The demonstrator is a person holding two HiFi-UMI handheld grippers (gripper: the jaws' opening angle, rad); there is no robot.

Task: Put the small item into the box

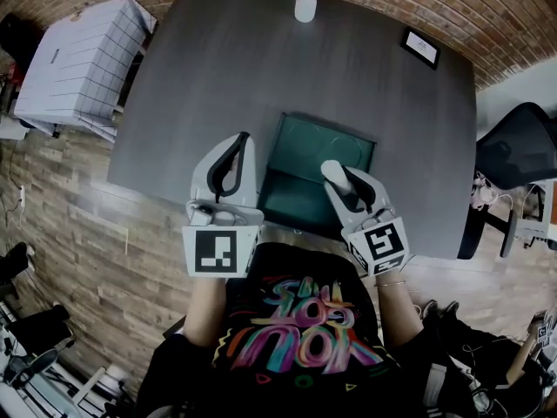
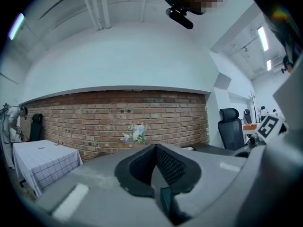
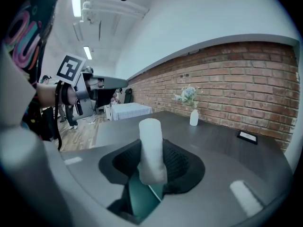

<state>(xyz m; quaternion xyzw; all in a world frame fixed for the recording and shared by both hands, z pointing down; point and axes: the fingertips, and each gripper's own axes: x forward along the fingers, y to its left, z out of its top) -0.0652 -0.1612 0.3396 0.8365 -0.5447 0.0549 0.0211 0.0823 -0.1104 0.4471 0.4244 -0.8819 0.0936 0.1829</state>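
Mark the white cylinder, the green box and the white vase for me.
white cylinder [image 3: 151,145], right gripper view, middle of its side.
green box [image 1: 318,146], head view, bare inner floor.
white vase [image 1: 305,8], head view, its body.

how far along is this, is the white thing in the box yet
Done: the right tool is shut on the white cylinder. In hand: it hangs over the open green box, not yet inside. Left: lower it in and let go. The left tool is shut and empty.
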